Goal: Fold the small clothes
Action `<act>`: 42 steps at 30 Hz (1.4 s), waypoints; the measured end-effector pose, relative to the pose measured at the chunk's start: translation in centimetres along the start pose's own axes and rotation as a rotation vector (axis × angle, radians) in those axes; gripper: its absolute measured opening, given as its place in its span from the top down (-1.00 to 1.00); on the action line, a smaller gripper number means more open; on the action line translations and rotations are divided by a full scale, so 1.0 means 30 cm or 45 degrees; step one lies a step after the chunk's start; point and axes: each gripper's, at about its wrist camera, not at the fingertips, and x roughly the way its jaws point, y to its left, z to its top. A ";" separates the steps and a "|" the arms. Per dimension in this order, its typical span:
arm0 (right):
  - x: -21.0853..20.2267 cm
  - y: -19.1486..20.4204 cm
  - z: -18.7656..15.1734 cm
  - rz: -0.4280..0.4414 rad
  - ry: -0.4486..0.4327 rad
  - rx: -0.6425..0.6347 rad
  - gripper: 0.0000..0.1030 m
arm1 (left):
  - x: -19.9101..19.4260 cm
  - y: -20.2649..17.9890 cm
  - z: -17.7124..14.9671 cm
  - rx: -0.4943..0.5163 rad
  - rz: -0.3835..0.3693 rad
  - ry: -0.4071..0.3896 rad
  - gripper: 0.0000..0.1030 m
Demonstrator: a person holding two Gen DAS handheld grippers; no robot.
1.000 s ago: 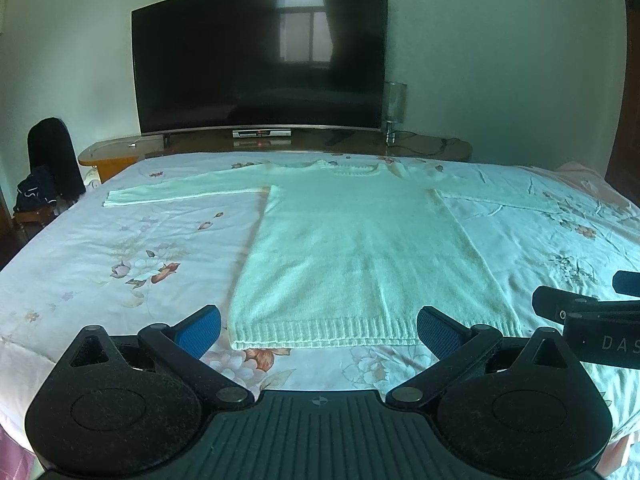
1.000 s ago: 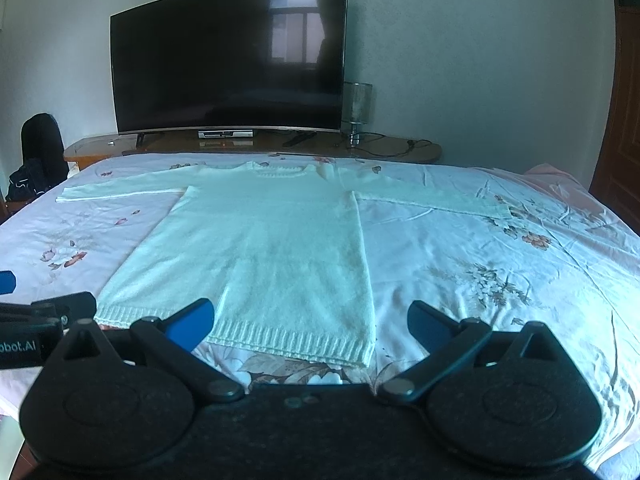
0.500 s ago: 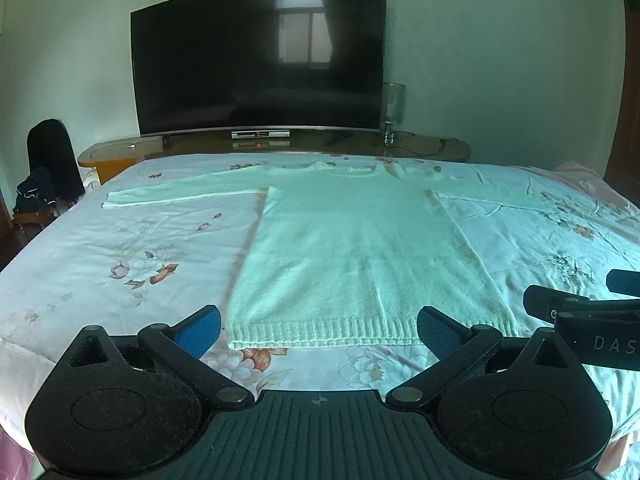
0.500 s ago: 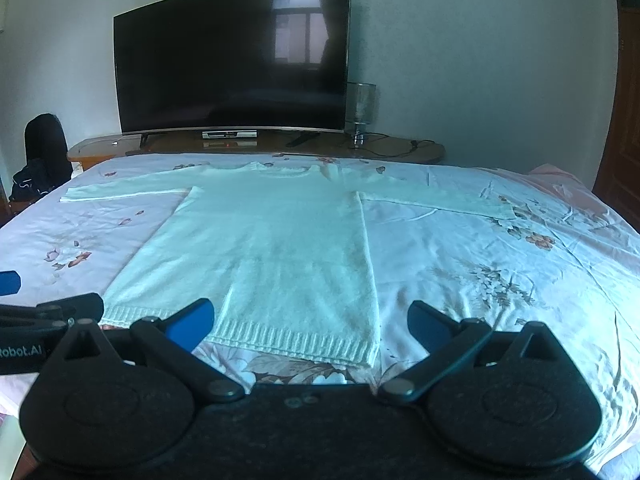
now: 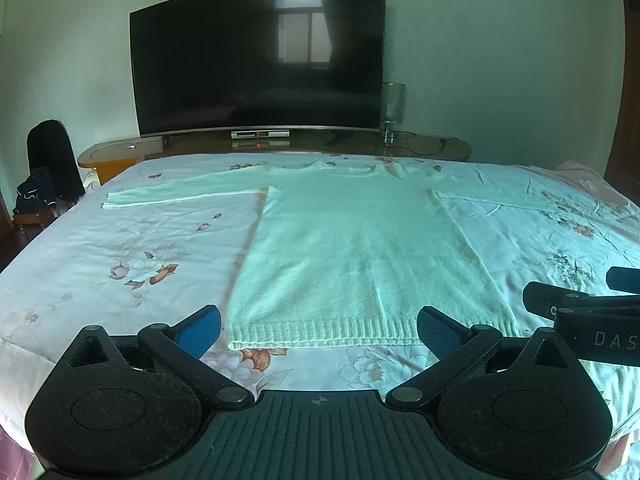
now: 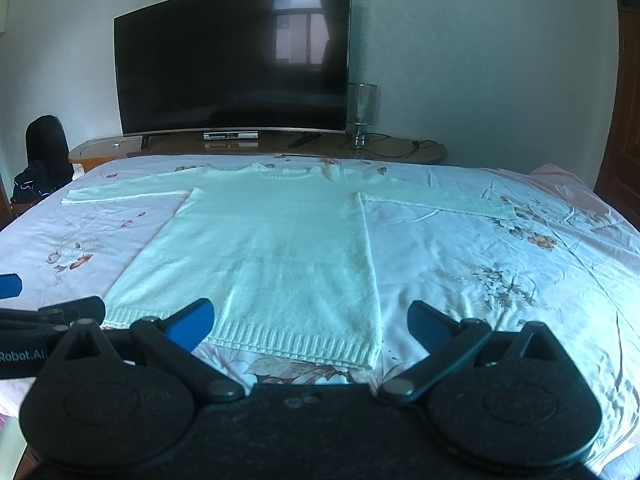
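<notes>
On the bed (image 5: 100, 264), a pale knitted sweater (image 5: 356, 256) lies flat and unfolded, both sleeves spread out sideways and its ribbed hem nearest the cameras. At 6 o'clock of that hem, the left gripper (image 5: 318, 330) hovers with jaws wide and nothing between them. At 3 o'clock of it, the right gripper (image 6: 310, 322) hangs near the hem's right corner, jaws likewise wide and empty. At 12 o'clock, beyond the bed, stands a dark television (image 6: 232, 60).
</notes>
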 end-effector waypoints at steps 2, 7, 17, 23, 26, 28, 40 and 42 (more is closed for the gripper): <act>0.001 -0.001 0.000 0.000 0.000 -0.001 -0.99 | 0.000 -0.003 0.001 -0.002 0.000 0.001 -1.00; 0.004 0.000 0.000 -0.003 -0.002 0.002 -0.99 | 0.001 -0.006 -0.001 0.001 0.003 -0.001 -1.00; 0.023 0.005 0.005 0.001 0.005 -0.007 -0.99 | 0.013 -0.006 0.003 -0.002 0.010 0.004 -1.00; 0.036 0.001 0.006 -0.019 -0.011 0.004 -0.99 | 0.033 0.001 0.007 -0.007 -0.004 0.029 -1.00; 0.044 -0.008 0.010 -0.039 -0.029 0.007 -0.99 | 0.047 -0.002 0.017 -0.012 -0.015 0.030 -1.00; 0.052 -0.019 0.014 -0.056 -0.040 0.016 -0.99 | 0.063 -0.002 0.030 -0.027 -0.016 0.023 -1.00; 0.184 -0.294 0.126 -0.150 -0.095 0.288 -0.75 | 0.322 -0.014 0.207 -0.108 -0.172 0.003 -1.00; 0.243 -0.375 0.167 -0.133 -0.111 0.393 -0.36 | 0.415 -0.014 0.260 -0.119 -0.187 0.017 -1.00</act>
